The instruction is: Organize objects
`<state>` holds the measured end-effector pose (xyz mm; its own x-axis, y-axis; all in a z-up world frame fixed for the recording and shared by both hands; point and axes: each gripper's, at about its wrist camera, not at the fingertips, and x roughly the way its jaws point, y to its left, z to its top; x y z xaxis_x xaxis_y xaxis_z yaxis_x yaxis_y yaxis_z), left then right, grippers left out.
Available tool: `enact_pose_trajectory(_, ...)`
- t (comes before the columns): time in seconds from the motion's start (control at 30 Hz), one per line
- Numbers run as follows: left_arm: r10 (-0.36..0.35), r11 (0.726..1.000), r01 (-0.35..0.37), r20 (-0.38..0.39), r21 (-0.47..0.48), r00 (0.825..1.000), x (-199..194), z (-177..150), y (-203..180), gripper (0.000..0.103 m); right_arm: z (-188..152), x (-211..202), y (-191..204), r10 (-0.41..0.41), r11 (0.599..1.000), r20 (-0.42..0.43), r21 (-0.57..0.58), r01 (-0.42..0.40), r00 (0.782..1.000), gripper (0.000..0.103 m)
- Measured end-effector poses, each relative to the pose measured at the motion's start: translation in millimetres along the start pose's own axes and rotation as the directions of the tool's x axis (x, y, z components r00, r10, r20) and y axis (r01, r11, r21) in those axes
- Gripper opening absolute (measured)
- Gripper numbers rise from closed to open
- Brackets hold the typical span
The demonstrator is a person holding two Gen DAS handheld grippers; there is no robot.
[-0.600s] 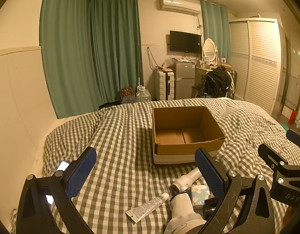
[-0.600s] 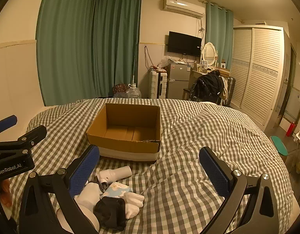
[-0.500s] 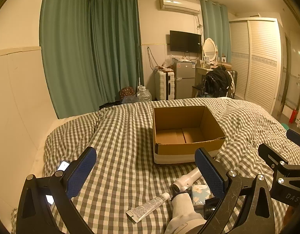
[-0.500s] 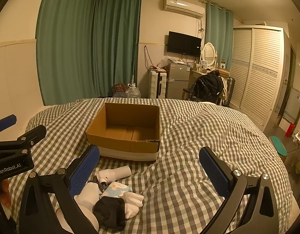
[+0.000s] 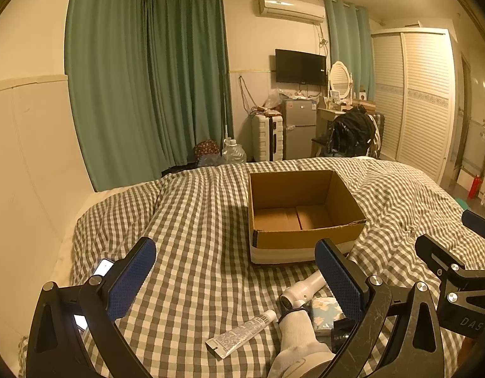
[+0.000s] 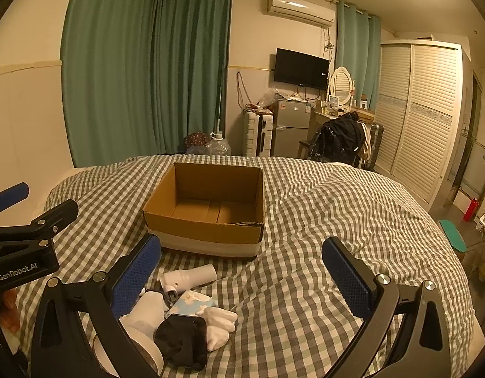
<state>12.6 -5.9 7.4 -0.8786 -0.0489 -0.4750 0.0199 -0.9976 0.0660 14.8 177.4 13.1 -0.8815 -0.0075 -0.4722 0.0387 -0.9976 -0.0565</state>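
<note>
Left wrist view: the left tongs gape wide above the checked bed, with the tube lying between their tips and the empty cardboard box beyond. Right wrist view: the right tongs also stand wide, with the white hair dryer beside their left tip.

Open empty cardboard box on bed; hairdryer, tube, tissue pack just in front.

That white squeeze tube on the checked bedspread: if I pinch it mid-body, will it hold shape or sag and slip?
The white squeeze tube with the crimped flat end looks soft-walled, so a mid-body pinch would probably dent it and it may droop. It looks slim and probably light. Its flattened end should keep it from rolling on the grey-and-white checked bedspread.
</note>
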Motion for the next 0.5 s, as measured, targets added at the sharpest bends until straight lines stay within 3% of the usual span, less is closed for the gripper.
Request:
enact_pose_trajectory(0.3,-0.022,0.999,0.022,0.002,-0.027,1.0,-3.4,2.6,4.1,0.103,1.3,-5.0,1.6,0.003,1.0,0.006,0.0,-0.003,1.0,0.103)
enact_pose_trajectory(0.5,0.0,1.0,0.0,0.014,-0.004,1.0,-8.6,1.6,1.5,0.103,2.8,-9.1,2.6,0.007,1.0,0.009,-0.003,-0.007,1.0,0.103)
